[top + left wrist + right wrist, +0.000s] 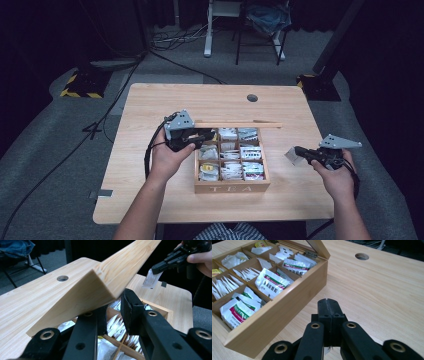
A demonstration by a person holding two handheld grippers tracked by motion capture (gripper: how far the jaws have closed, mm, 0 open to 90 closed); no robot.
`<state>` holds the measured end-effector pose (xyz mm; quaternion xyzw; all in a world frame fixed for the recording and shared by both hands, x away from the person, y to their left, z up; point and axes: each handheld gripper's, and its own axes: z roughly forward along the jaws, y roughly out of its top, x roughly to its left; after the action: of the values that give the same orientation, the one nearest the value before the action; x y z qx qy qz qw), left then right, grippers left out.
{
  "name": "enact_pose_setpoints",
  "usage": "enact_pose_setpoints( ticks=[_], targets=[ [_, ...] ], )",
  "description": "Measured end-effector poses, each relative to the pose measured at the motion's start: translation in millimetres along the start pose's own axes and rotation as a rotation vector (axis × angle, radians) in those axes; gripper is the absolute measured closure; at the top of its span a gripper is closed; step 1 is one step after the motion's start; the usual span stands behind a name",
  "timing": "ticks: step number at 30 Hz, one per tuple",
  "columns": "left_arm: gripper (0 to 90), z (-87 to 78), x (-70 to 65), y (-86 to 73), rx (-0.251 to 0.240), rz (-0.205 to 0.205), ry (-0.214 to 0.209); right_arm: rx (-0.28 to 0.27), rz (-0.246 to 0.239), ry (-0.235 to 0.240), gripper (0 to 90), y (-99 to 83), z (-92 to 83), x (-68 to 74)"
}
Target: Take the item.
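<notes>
Both tools are closed on something. From the high view, the right gripper [301, 152] sits at about four o'clock on the table [150, 107], held in the person's right hand [338, 176], its jaws pinched together on a small pale sachet [293, 156] that hangs just off the right wall of the tea box [231, 188]. In the right gripper view the right gripper's jaws [328, 312] are pressed flat together, with only a thin sliver of the sachet showing at their seam; the box's wooden side stands near, at ten o'clock. In the left gripper view that sachet [152, 279] dangles from the far jaws over the table's edge.

Toward the centre, the box, lettered TEA on its front wall, rests on the tabletop with nine compartments holding white tea packets [251, 152], some with red and green printing [271, 283].

At about nine o'clock of the box, the left hand [169, 156] holds the left gripper [205, 134] at the box's upper left corner. In the left gripper view the left gripper [113, 312] clamps the edge of the wooden lid [100, 283], which stands raised and tilted over the open compartments. From above the lid [237, 125] appears edge-on along the box's far side.

Farther off, at twelve o'clock, a round hole [252, 98] pierces the tabletop.
</notes>
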<state>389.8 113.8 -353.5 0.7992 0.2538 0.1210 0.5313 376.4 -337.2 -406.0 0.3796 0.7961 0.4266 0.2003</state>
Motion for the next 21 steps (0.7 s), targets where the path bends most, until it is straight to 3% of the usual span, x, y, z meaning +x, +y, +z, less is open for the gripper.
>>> enact_pose_setpoints(
  ticks=[16, 21],
  targets=[
    [75.1, -0.3, 0.1, 0.0, 0.0, -0.001, -0.003, 0.06, 0.026, -0.009, 90.0, -13.0, 13.6, -6.3],
    [75.1, -0.3, 0.0, 0.0, 0.001, 0.001, -0.002, 0.054, 0.06, -0.002, 90.0, -18.1, 16.5, -11.9]
  ],
)
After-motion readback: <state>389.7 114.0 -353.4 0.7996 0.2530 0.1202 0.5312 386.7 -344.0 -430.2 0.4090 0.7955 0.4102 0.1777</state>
